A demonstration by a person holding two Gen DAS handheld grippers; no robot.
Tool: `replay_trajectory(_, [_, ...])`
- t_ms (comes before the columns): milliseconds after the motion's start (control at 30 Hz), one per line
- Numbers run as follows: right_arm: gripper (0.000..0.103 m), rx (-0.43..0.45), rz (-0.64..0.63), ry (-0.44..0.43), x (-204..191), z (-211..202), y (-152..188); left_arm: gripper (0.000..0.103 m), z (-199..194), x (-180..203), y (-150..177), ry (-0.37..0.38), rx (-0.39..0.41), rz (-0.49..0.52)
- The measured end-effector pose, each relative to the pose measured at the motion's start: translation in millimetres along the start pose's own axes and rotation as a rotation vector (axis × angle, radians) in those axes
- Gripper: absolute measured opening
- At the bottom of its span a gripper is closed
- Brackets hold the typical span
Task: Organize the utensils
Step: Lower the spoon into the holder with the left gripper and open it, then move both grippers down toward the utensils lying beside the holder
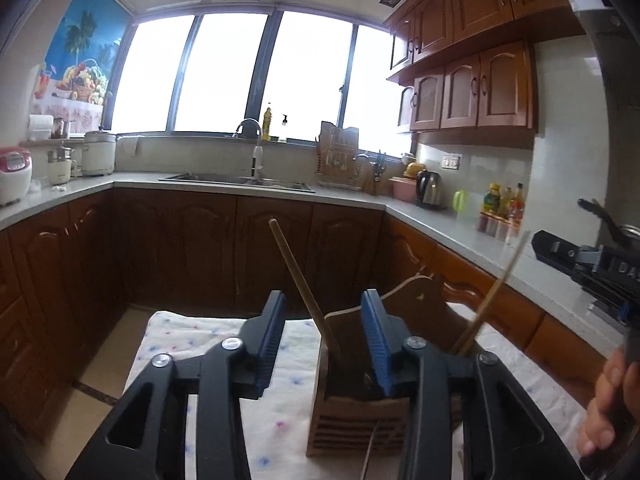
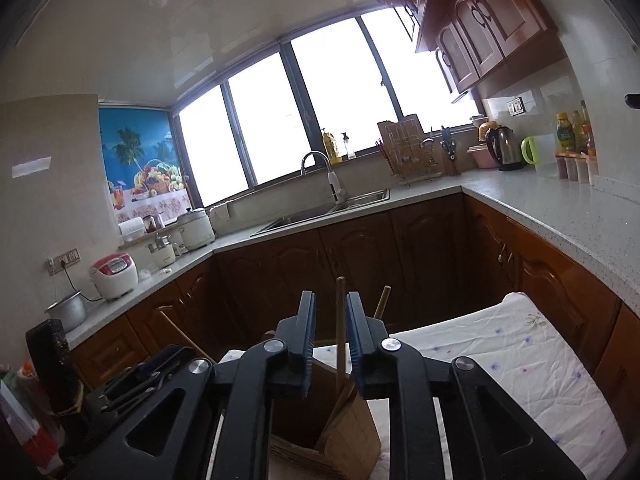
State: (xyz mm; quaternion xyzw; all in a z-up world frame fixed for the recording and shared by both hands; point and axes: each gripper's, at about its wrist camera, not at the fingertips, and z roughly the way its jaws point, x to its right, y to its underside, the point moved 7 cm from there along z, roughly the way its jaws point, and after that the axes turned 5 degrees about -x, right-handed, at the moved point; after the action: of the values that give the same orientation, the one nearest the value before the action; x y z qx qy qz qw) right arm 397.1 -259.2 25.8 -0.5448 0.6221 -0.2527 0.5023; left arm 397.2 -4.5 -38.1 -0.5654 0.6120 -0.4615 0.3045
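A brown wooden utensil holder (image 1: 356, 420) stands on a white flowered cloth (image 1: 192, 340); it also shows in the right wrist view (image 2: 352, 440). A long wooden stick (image 1: 304, 288) leans in it, and thinner chopsticks (image 1: 492, 296) lean to its right. My left gripper (image 1: 324, 340) is open just above the holder, with the stick between its jaws but untouched. My right gripper (image 2: 330, 344) is open, jaws narrowly apart around a wooden handle (image 2: 340, 328) standing in the holder. Whether the pads touch the handle is unclear.
Brown cabinets and a grey counter (image 2: 540, 208) wrap around the room. A sink with faucet (image 1: 248, 176) lies at the back. A kettle (image 2: 504, 148), bottles (image 2: 572, 132) and rice cookers (image 2: 114, 274) stand on the counter. My other gripper and hand (image 1: 600, 396) are at the right.
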Motion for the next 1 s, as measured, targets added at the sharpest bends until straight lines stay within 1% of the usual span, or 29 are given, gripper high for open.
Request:
replay_trajectory(133, [0.019, 0.004, 0.006, -0.002, -1, -10, 0, 0.041, -15, -9, -3, 0.017, -0.023, -0.004])
replay_trajectory(200, [0.019, 0.009, 0.010, -0.006, -1, -16, 0, 0.047, -22, -15, -4, 0.018, -0.034, -0.015])
replay_trajectory(267, [0.020, 0.008, 0.012, -0.010, -3, -21, 1, 0.048, -29, -19, -5, 0.021, -0.046, -0.027])
replay_trajectory(333, [0.025, 0.004, 0.014, -0.014, -3, -26, 3, 0.052, -35, -22, -5, 0.026, -0.059, -0.039])
replay_trajectory(400, [0.029, 0.002, 0.013, -0.013, -3, -29, 4, 0.060, -37, -23, -7, 0.028, -0.075, -0.050])
replay_trajectory(500, [0.030, -0.006, 0.017, -0.017, -3, -34, 7, 0.061, -46, -24, -7, 0.042, -0.093, -0.066])
replay_trajectory(633, [0.032, -0.014, 0.016, -0.020, -5, -45, 14, 0.062, -52, -23, -6, 0.043, -0.108, -0.061])
replay_trajectory(933, [0.032, -0.027, 0.019, -0.017, -5, -61, 22, 0.062, -62, -20, -4, 0.048, -0.139, -0.046])
replay_trajectory(1000, [0.033, -0.029, 0.019, -0.012, -5, -66, 25, 0.064, -68, -20, -1, 0.047, -0.145, -0.049])
